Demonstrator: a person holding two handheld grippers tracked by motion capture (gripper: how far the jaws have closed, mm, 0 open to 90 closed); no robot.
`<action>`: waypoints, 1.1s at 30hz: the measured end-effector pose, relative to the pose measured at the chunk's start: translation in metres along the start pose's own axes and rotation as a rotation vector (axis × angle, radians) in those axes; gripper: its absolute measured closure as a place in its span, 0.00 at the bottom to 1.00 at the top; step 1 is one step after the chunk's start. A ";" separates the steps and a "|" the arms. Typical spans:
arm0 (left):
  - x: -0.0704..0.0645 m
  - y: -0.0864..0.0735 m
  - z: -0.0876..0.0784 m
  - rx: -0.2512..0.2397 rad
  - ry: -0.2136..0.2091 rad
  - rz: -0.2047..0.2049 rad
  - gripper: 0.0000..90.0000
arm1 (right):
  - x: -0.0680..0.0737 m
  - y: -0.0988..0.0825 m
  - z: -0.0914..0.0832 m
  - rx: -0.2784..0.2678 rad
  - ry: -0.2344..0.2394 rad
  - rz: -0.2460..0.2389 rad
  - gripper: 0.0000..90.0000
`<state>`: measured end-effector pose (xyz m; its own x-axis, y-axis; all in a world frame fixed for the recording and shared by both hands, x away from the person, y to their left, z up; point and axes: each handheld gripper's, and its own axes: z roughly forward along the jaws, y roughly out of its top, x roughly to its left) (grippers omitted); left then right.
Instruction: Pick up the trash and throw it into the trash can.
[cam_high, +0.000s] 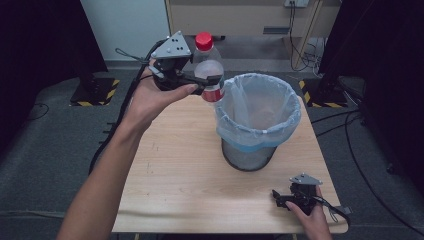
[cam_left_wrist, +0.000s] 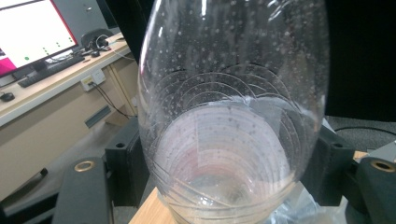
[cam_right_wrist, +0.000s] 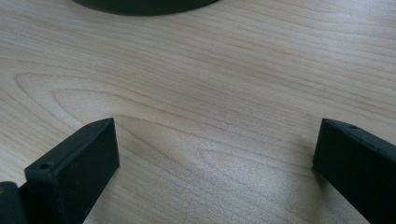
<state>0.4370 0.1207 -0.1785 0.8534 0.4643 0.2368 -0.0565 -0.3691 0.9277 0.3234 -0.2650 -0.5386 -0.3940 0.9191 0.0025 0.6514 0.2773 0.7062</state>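
Behind bottle (cam_left_wrist: 233, 116), left gripper (cam_high: 210, 80) jaws half-hidden.

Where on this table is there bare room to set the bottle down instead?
The table is bare across its whole near-left stretch, from the bin to the left edge. It is tighter at the near right, where the right gripper rests, and beside the bin, where the left gripper holds the bottle.

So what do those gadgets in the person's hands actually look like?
Each hand-held gripper, left and right, is a chunky black body with two flat black jaws. A grey three-cornered plate with small holes sits on top. A black cable trails from each. The forearms are bare, with no sleeves showing.
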 end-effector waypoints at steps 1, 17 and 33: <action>-0.001 0.001 0.002 -0.005 -0.004 0.002 0.32 | 0.000 0.000 0.000 0.000 0.000 0.000 0.00; 0.004 -0.005 0.038 -0.011 -0.041 -0.019 0.32 | 0.000 0.000 0.000 -0.002 -0.002 -0.001 0.00; 0.004 -0.011 0.059 -0.034 -0.062 -0.045 0.31 | 0.000 0.000 0.000 -0.004 -0.002 -0.002 0.00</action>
<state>0.4717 0.0790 -0.2053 0.8857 0.4291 0.1771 -0.0339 -0.3208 0.9465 0.3236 -0.2650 -0.5388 -0.3938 0.9192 -0.0007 0.6482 0.2782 0.7088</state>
